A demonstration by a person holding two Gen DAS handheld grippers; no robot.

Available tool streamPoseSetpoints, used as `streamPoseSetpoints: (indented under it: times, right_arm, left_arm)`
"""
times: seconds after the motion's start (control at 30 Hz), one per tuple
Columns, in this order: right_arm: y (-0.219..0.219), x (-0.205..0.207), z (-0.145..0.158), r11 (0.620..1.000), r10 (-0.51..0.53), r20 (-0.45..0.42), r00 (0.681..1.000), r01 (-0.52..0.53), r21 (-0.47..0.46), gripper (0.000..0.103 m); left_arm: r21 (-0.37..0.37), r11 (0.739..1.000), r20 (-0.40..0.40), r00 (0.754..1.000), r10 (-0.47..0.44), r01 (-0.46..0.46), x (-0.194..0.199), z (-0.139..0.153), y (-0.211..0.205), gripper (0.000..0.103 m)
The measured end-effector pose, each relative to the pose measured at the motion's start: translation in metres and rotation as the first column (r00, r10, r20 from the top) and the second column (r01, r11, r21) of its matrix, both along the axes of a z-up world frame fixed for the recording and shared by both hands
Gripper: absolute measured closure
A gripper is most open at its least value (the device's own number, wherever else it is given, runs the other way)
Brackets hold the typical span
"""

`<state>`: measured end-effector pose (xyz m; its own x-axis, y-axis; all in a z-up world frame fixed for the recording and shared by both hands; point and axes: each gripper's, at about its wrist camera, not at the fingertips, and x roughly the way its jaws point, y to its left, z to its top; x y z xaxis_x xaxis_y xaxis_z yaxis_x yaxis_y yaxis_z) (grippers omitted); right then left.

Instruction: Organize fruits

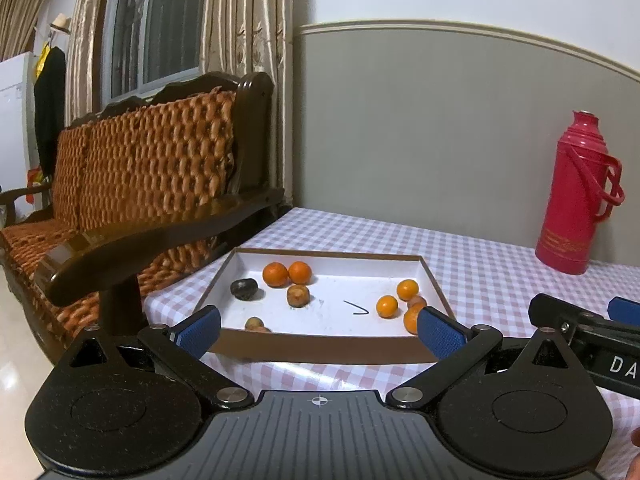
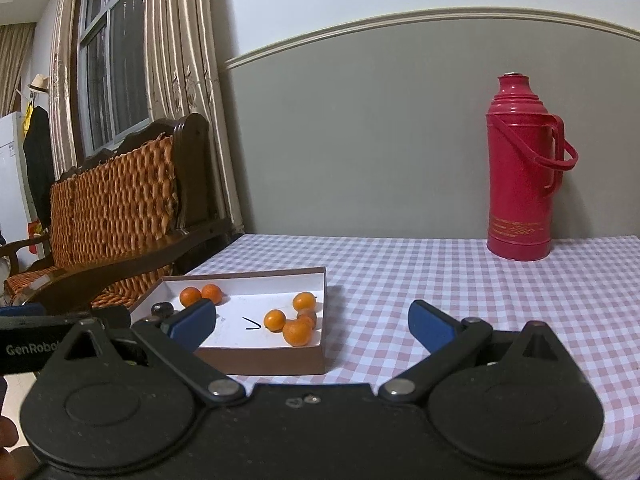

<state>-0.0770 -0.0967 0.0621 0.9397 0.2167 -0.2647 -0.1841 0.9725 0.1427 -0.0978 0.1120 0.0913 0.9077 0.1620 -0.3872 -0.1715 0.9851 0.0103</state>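
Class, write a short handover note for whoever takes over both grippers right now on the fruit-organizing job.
Left gripper: open, empty, held before the near wall of the box.
Right gripper: open, empty, over the checked tablecloth at the box's right corner.
Fruit: all in the box. Two oranges at back left, a dark fruit and a browned one beside them, another at the near wall; an orange cluster at right.
Done: nothing gripped yet.
Left: sorting; the wanted grouping is not evident.
Red thermos stands behind, untouched.
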Motion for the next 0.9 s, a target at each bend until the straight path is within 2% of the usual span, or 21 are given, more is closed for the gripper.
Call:
streamPoseSetpoints:
  times: [0.5, 0.9]
  right_arm:
    - [0.012, 0.002, 0.003, 0.998, -0.008, 0.016, 1.0, 0.008, -0.061, 0.006]
    - [0.007, 0.005, -0.002, 0.997, -0.048, 0.005, 0.999, 0.048, -0.061, 0.006]
  left_arm:
    - [0.005, 1.0, -0.004, 1.0, 0.025, -0.025, -0.002, -0.006, 0.009, 0.0]
    - [0.006, 1.0, -0.003, 1.0, 0.027, -0.027, -0.002, -0.006, 0.01, 0.0]
